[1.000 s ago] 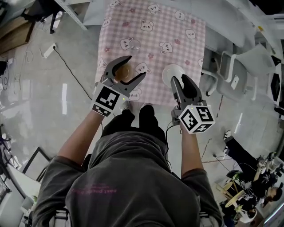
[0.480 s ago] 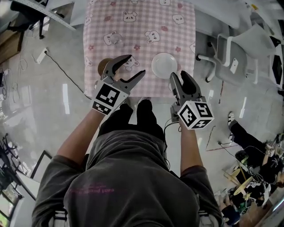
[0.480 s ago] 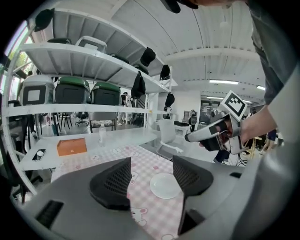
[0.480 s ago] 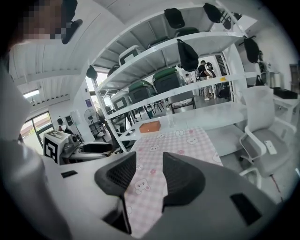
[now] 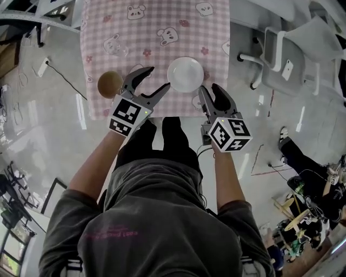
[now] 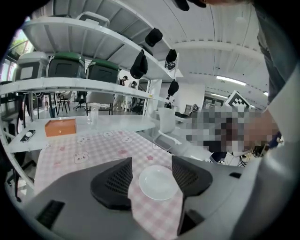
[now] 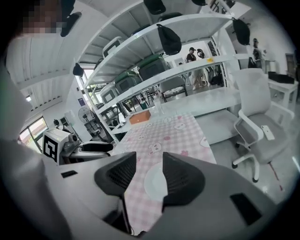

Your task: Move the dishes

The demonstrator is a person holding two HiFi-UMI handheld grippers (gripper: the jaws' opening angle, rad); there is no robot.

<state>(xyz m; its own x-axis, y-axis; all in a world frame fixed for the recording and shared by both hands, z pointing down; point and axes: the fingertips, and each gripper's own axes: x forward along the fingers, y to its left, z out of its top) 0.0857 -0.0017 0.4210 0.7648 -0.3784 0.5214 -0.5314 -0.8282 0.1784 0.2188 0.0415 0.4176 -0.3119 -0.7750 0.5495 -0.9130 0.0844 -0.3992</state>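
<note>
A white plate (image 5: 185, 74) lies near the front edge of the pink checked tablecloth (image 5: 162, 13). A brown bowl (image 5: 110, 84) sits to its left, close to the cloth's front left corner. My left gripper (image 5: 157, 78) is open and empty between bowl and plate, one fingertip close to the plate's left rim. In the left gripper view the plate (image 6: 157, 183) shows between the open jaws. My right gripper (image 5: 210, 89) hovers at the table's front edge just right of the plate, open with a narrower gap. The plate (image 7: 154, 183) is partly hidden behind its jaws.
A clear glass (image 5: 119, 47) stands on the cloth behind the bowl. A white chair (image 5: 281, 54) stands right of the table. An orange box (image 6: 60, 127) lies on a far white table, with shelves above it. My left gripper (image 7: 86, 147) shows in the right gripper view.
Both grippers have shifted right relative to the table. The left one was over the brown bowl and now sits beside the plate. The right one has come off the plate toward the front edge.
</note>
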